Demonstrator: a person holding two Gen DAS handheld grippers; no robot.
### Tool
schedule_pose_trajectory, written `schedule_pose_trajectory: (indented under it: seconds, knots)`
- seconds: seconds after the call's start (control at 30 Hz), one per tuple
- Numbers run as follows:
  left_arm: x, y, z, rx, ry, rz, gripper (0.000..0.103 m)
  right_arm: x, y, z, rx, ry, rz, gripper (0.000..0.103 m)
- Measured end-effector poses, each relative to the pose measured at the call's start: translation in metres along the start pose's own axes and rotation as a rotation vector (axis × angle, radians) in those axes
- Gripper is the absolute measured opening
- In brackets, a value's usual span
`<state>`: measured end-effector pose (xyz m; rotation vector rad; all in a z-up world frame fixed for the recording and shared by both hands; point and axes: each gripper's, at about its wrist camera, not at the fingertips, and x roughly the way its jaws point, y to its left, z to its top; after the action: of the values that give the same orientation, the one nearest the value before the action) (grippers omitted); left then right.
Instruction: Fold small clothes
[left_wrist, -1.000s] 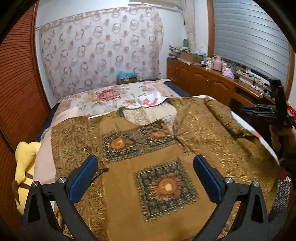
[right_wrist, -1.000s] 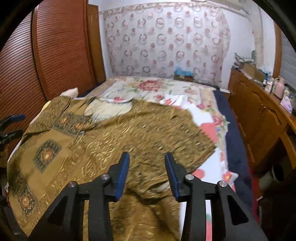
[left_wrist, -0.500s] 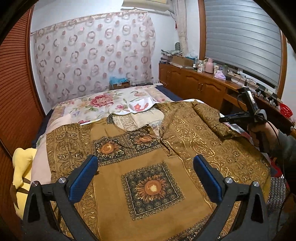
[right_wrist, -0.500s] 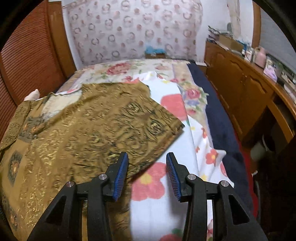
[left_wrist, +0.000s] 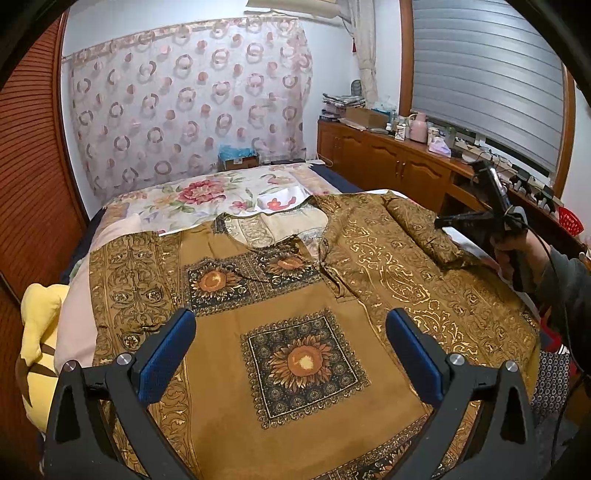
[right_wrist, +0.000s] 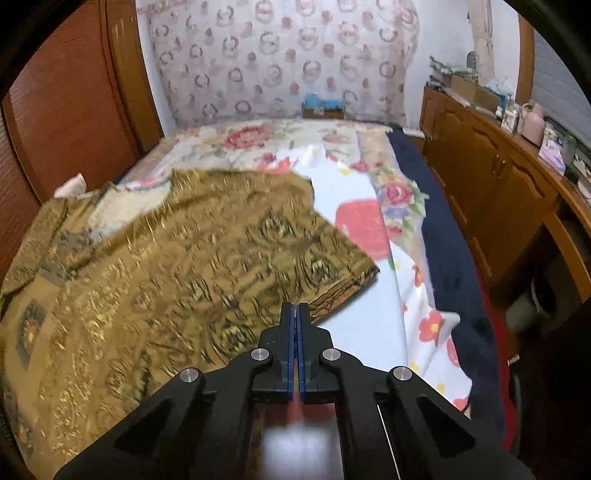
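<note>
Over shirt (left_wrist: 295, 332): left gripper (left_wrist: 291, 350) open-jawed, right gripper (right_wrist: 295, 308) closed.

My left gripper (left_wrist: 291, 350) hangs with its blue pads wide apart above the brown gold-patterned shirt (left_wrist: 295, 295), which lies spread flat on the bed (left_wrist: 207, 195). At the right edge, my right gripper (left_wrist: 441, 222) sits at the shirt's folded sleeve (left_wrist: 421, 229). A yellow toy (left_wrist: 37, 332) lies at the left.
</note>
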<state>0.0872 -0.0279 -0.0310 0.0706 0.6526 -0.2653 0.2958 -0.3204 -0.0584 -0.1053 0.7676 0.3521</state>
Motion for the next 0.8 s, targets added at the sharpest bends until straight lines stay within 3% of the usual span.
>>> schedule_pose_trajectory:
  seconds: [0.3,0.67,0.73,0.8]
  knots:
    - [-0.002,-0.001,-0.004,0.007,-0.005,0.011,0.103,-0.029,0.040,0.012,-0.057,-0.121,0.071,0.001]
    - [-0.005,0.010,-0.008,-0.025,-0.004,0.022,0.103,-0.045,0.103,0.029,-0.188,-0.172,0.187,0.002]
    - [-0.006,0.014,-0.008,-0.034,-0.005,0.022,0.103,-0.055,0.105,0.028,-0.204,-0.206,0.201,0.010]
    - [-0.006,0.016,-0.008,-0.040,-0.005,0.025,0.103,-0.059,0.099,0.027,-0.213,-0.232,0.192,0.028]
